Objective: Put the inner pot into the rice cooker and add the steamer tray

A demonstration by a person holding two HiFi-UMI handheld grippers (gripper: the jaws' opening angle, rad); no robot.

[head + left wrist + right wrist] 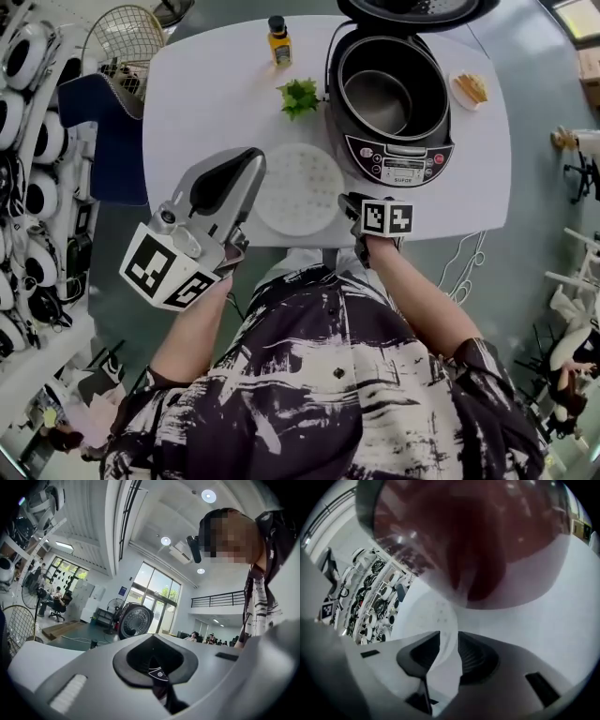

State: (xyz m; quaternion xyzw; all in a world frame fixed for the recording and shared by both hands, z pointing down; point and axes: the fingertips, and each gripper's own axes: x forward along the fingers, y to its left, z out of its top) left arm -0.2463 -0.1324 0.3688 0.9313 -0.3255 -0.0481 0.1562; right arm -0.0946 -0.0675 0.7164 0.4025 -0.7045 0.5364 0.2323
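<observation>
Grey metal inner pot (384,98) in open black rice cooker (398,161): done | white round steamer tray (298,187) at cooker's 8 o'clock: pending | right gripper (449,643) slightly apart, empty | left gripper (156,665) together, empty

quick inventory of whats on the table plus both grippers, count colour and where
table: one, white, middle of the head view
rice cooker: one, black and silver, lid open, right part of the table
inner pot: one, grey, inside the rice cooker
steamer tray: one, white, round, near edge, left of the cooker's front
leafy sprig: one, green, just left of the cooker
bottle: one, yellow with black cap, far edge
plate: one, white, holds pale yellow food, right of the cooker
left gripper: one, silver and black, jaws together, empty, left of the tray
right gripper: one, jaws slightly apart, gripping nothing, right of the tray
</observation>
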